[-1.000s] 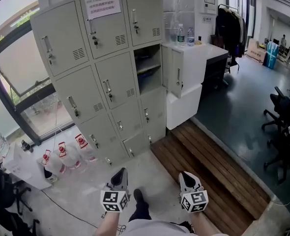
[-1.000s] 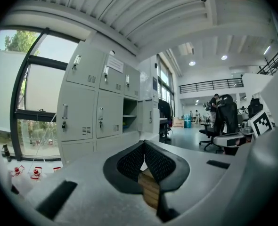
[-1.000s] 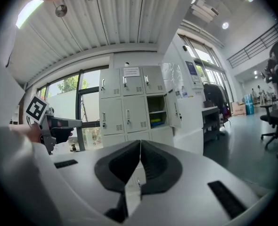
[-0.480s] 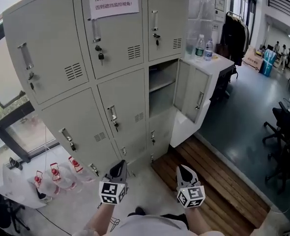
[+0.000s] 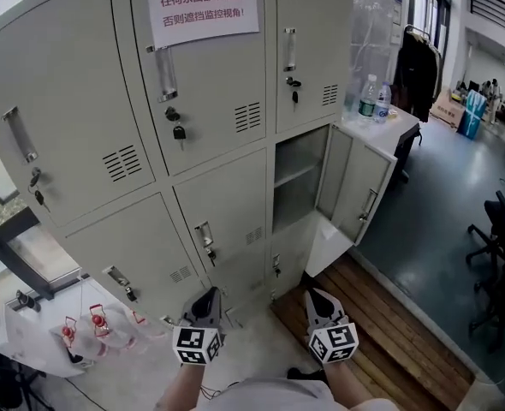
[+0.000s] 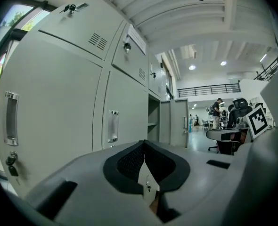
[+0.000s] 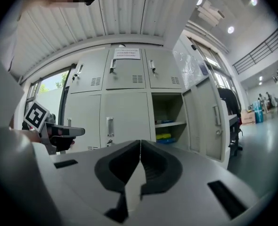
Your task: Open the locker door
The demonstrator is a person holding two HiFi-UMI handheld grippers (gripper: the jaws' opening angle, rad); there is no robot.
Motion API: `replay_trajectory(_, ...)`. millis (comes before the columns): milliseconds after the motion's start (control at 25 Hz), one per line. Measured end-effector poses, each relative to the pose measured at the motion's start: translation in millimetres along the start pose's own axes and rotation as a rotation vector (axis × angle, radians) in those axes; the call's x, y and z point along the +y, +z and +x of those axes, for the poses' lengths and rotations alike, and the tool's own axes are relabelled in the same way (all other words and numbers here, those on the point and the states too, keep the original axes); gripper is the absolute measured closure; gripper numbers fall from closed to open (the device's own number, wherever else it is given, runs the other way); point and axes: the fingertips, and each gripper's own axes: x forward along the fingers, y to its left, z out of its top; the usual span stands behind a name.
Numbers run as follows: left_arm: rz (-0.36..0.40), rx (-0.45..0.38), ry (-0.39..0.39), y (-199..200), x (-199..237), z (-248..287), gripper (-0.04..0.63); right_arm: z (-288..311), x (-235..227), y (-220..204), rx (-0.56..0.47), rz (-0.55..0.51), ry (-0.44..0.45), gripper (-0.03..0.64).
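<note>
A bank of grey lockers [image 5: 193, 144] fills the head view. One door [image 5: 355, 191] in the right column stands swung open to the right, showing a shelf inside its compartment [image 5: 300, 178]. All the other doors are closed. My left gripper [image 5: 208, 301] and right gripper [image 5: 314, 300] are held low, side by side, short of the lockers and touching nothing. Both are shut and empty. The right gripper view shows the open door [image 7: 209, 121], yellow and blue items on the shelf [image 7: 163, 136], and the left gripper [image 7: 59, 133] at its left. In the left gripper view the open door [image 6: 176, 124] is farther along the row.
A paper notice [image 5: 203, 7] is taped on the upper middle door. Water bottles [image 5: 371, 97] stand on a white cabinet right of the lockers. Large bottles [image 5: 98, 328] sit on the floor at lower left. A wooden platform [image 5: 381, 332] and office chairs [image 5: 501, 255] lie to the right.
The view has moved closer to the lockers, which now fill more of the frame. Both grippers stay low and shut. The open door has not moved.
</note>
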Motion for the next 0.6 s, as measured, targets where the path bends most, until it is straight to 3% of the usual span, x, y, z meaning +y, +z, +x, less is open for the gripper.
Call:
replay_trajectory(280, -0.033, -0.018, 0.059, 8, 10, 27, 0.586, 39, -14, 17, -0.014, -0.011, 0.056, 0.603)
replay_trajectory(600, -0.039, -0.002, 0.052, 2, -12, 47, 0.586, 42, -37, 21, 0.009, -0.002, 0.081, 0.603)
